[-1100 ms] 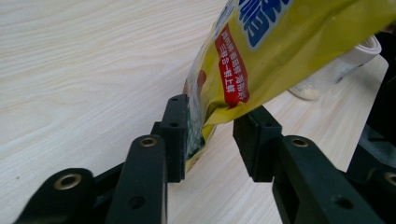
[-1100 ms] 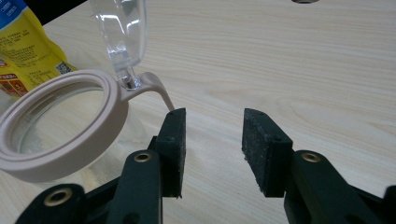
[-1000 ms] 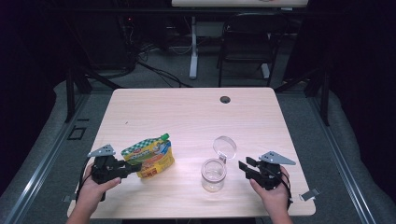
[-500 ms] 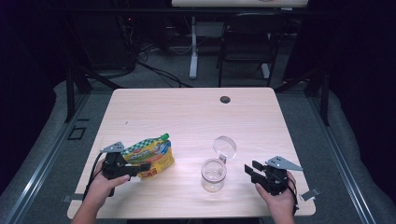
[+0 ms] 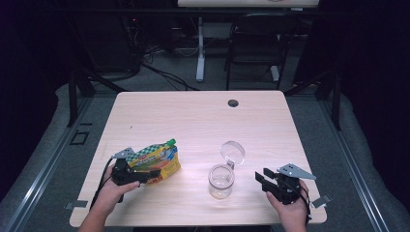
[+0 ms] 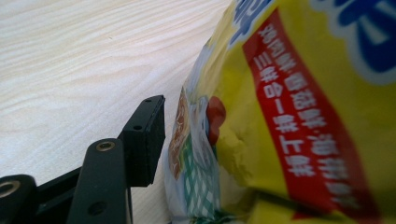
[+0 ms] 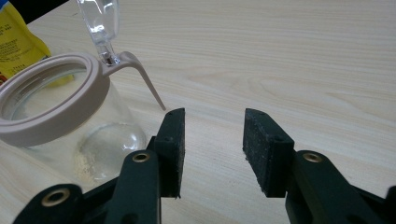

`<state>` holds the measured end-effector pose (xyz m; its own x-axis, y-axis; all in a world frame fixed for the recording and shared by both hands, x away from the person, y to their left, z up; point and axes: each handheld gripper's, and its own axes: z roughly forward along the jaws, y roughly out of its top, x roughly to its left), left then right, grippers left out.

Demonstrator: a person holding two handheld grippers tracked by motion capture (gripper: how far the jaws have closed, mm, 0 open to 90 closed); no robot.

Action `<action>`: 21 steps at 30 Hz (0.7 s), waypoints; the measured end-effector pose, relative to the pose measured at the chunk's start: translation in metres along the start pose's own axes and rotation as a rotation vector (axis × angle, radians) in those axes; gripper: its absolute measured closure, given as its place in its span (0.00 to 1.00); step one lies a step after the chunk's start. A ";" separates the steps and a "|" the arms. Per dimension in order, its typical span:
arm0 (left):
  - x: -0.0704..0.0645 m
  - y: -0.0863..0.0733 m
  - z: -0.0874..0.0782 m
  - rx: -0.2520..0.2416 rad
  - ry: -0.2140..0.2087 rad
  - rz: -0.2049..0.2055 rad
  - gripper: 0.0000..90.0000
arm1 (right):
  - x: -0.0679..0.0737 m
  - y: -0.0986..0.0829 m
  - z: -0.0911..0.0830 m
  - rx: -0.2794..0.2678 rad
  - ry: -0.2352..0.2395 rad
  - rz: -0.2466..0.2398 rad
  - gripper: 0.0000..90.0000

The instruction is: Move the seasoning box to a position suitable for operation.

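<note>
- The left hand-held gripper (image 5: 147,175) is sitting at the near left part of the surface (image 5: 193,121), held in the person's left hand (image 5: 112,189), with its jaws pointing toward the pouch.
- The yellow and green snack pouch (image 5: 157,161) is lying flat right ahead of that hand-held gripper, its green cap end pointing away from it.
- In the left gripper view, one black jaw is showing just beside the pouch (image 6: 289,116) edge; the other jaw is hidden behind the pouch, so I cannot tell whether the jaws are clamping it or merely standing around it.
- The right hand-held gripper (image 5: 263,180) is resting at the near right, held in the right hand (image 5: 290,205), with a grey three-cornered plate on top.
- Its jaws are standing parted, with bare wood showing between the two pads (image 7: 261,149), and they are gripping nothing.
- The clear glass jar (image 5: 221,181) is standing upright near the open end of the right hand-held gripper, apart from the jaws; in the right gripper view the jar (image 7: 60,126) is sitting just to the left of the left jaw.
- The jar's beige-rimmed hinged lid (image 5: 233,151) is tipped up and open, on the jar's far side from the hand-held gripper.
- A thin dusting of pale crumbs is lying on the jar's bottom.
- The jar is standing between the two hand-held grippers, nearer to the right one.
</note>
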<state>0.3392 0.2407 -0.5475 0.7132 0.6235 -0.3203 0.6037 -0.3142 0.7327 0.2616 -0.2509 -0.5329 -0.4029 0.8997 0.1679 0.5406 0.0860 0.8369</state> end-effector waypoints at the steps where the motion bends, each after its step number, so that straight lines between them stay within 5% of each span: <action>1: 0.000 -0.001 0.001 -0.008 0.001 -0.003 0.48 | 0.000 0.000 0.000 0.000 0.000 -0.001 0.66; 8: 0.001 -0.003 0.006 0.009 0.013 0.010 0.47 | 0.000 -0.001 0.000 -0.003 0.001 0.005 0.65; 21: 0.003 -0.012 0.010 -0.044 0.000 0.028 0.47 | 0.000 -0.001 0.000 0.001 -0.003 0.005 0.65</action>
<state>0.3374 0.2391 -0.5628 0.7294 0.6150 -0.2997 0.5674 -0.2992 0.7671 0.2614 -0.2510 -0.5342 -0.3982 0.9014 0.1701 0.5435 0.0825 0.8353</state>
